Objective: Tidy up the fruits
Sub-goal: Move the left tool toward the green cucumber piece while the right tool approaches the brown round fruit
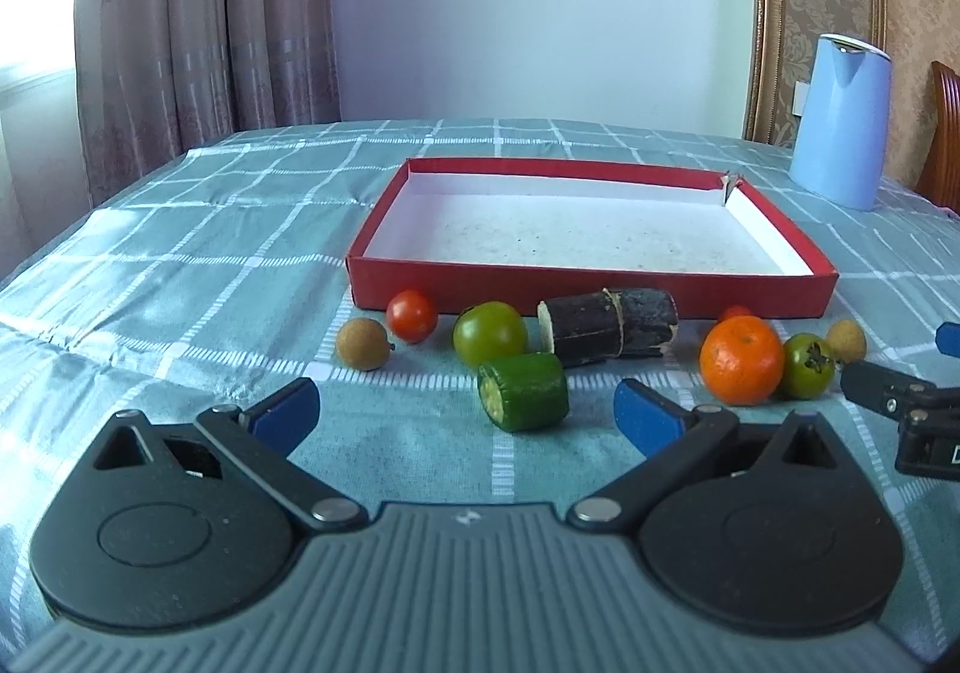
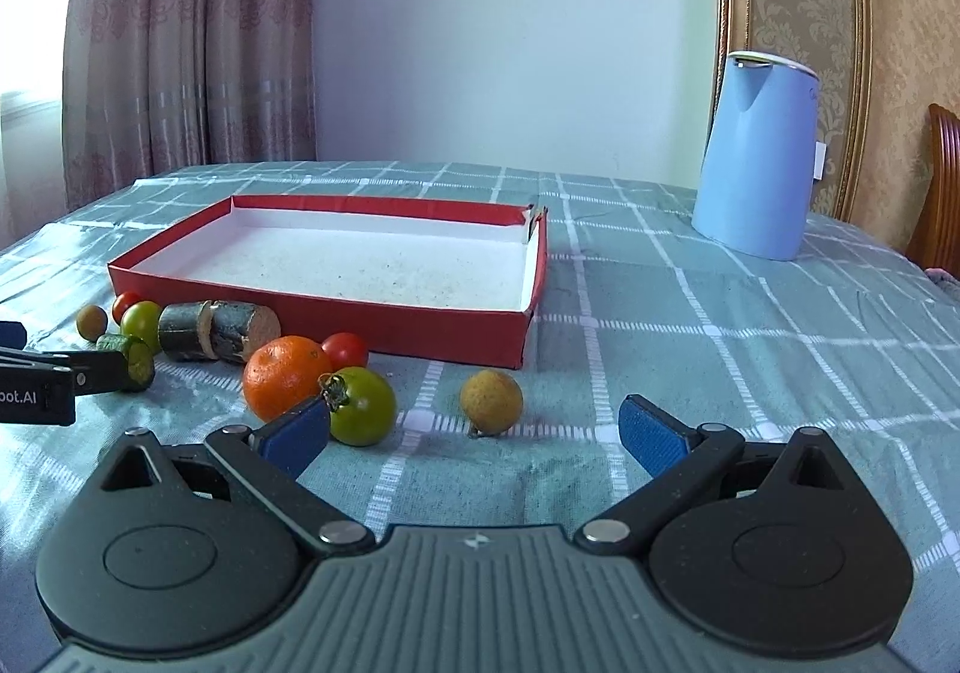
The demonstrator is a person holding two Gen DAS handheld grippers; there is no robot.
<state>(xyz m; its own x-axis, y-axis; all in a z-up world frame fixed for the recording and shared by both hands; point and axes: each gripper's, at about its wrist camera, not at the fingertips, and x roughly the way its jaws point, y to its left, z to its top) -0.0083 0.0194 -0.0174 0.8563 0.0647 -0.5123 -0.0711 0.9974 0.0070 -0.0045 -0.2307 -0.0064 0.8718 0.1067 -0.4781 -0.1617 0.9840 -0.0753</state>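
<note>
The left gripper (image 1: 467, 410) has its jaws spread, and the cucumber piece (image 1: 523, 391) lies just ahead between them — short, stiff, smooth-skinned, likely to roll, so I would pinch across its round sides. The right gripper (image 2: 474, 433) is also spread wide, with the longan (image 2: 491, 402) just ahead of its gap; small, light, thin-shelled, it wants a gentle squeeze. The green tomato (image 2: 362, 404) touches its left finger, beside the orange (image 2: 287, 375). Beyond the jaws the red box (image 2: 372, 325) sits empty — its low near wall must be cleared, with open cloth right of it.
</note>
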